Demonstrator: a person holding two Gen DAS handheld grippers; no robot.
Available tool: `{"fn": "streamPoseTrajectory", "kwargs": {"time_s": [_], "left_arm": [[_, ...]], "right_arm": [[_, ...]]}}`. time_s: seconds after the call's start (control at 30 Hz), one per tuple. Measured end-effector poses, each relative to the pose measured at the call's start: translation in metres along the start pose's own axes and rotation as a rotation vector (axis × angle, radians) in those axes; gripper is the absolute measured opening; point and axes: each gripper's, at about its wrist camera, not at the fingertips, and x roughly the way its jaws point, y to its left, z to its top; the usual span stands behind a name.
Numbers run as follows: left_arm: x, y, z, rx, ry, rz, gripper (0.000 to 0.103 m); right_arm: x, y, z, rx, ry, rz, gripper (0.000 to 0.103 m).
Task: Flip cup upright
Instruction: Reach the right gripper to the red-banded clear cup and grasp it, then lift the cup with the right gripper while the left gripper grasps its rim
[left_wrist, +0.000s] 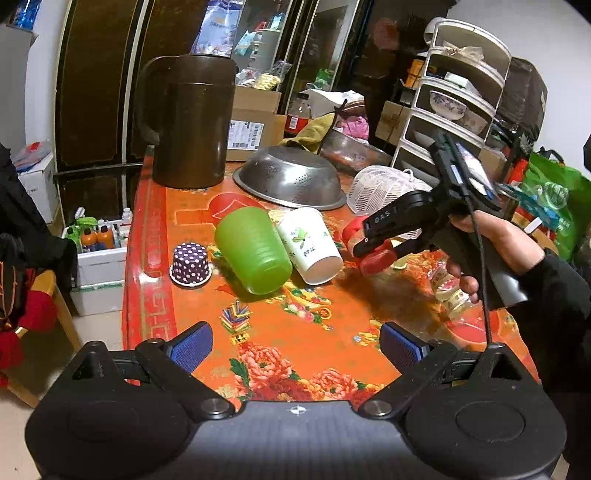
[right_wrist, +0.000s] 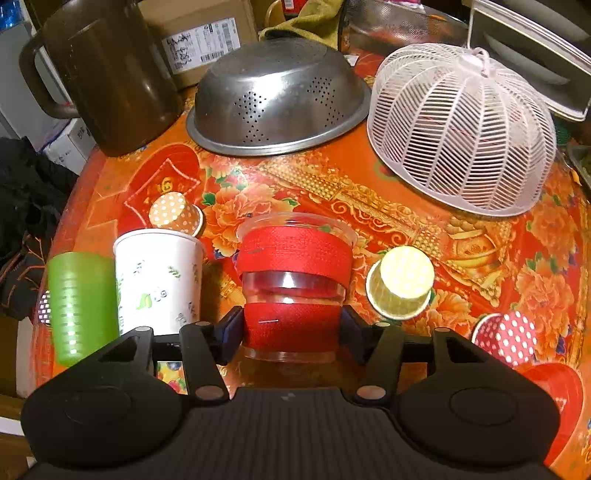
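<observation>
**Q:** Where does the cup sit relative to your right jaws?

**A:** Your right gripper (right_wrist: 291, 328) is pinching the clear cup with red bands (right_wrist: 293, 280) across its lower red band, one blue-padded finger (right_wrist: 232, 330) pressed to each side. In the right wrist view the cup's open rim points to the far side, away from the tool body, and its base lies nearest the tool. The cup hangs over the orange floral tablecloth (right_wrist: 332, 192) (contact with the cloth cannot be judged).

**Q:** And from the other camera?

**A:** In the left wrist view your right gripper (left_wrist: 364, 249) reaches in from the right, and the red bands of the cup (left_wrist: 373, 258) show between its fingers, just right of the white paper cup (left_wrist: 310, 245).

**Q:** What about your left tool?

**A:** Your left gripper (left_wrist: 295, 349) has its jaws spread wide, holding nothing, at the near edge of the table.

**Q:** What lies nearby?

**A:** The white paper cup and the green cup (left_wrist: 253, 251) lie on their sides, touching. A purple dotted cup (left_wrist: 190, 264) stands inverted to their left. The steel colander (right_wrist: 277, 96) and white mesh cover (right_wrist: 461, 129) sit upside down on the far side, with the brown jug (right_wrist: 107, 70) at far left.
</observation>
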Motion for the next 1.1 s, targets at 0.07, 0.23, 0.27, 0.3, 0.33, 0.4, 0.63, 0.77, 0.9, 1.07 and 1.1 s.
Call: {"fn": "streamPoseTrajectory", "kwargs": {"time_s": [0.07,0.23,0.27,0.3,0.33,0.4,0.63,0.77,0.9,1.07,1.1], "left_arm": [[-0.002,0.001,-0.001,-0.010,0.003,-0.020,0.098],[-0.012,0.002,-0.004,-0.025,-0.010,-0.043,0.098],[-0.014,0.002,-0.005,-0.027,-0.009,-0.047,0.098],[-0.016,0.002,-0.007,-0.033,-0.009,-0.052,0.098],[-0.018,0.002,-0.009,-0.040,-0.007,-0.064,0.098],[-0.021,0.002,-0.014,-0.042,-0.002,-0.084,0.098],[-0.024,-0.002,-0.029,-0.059,0.030,-0.110,0.098],[-0.022,-0.008,-0.037,-0.052,0.060,-0.107,0.098],[-0.021,-0.015,-0.042,-0.045,0.081,-0.111,0.098],[-0.011,-0.024,-0.046,-0.057,0.127,-0.142,0.098],[-0.009,-0.026,-0.047,-0.062,0.138,-0.147,0.098]], "right_arm": [[-0.023,0.002,-0.008,-0.015,-0.036,0.012,0.057],[-0.112,0.010,-0.055,-0.085,-0.137,0.090,0.057],[-0.128,0.011,-0.068,-0.084,-0.153,0.108,0.057],[-0.142,0.012,-0.083,-0.086,-0.163,0.126,0.057],[-0.155,0.013,-0.097,-0.094,-0.166,0.141,0.057],[-0.172,0.013,-0.129,-0.083,-0.166,0.169,0.057],[-0.145,0.010,-0.200,0.025,-0.056,0.244,0.058],[-0.136,0.008,-0.211,0.053,-0.045,0.252,0.058],[-0.129,0.008,-0.219,0.061,-0.041,0.240,0.058],[-0.122,0.007,-0.221,0.069,-0.033,0.248,0.058],[-0.121,0.008,-0.221,0.067,-0.036,0.245,0.058]]}}
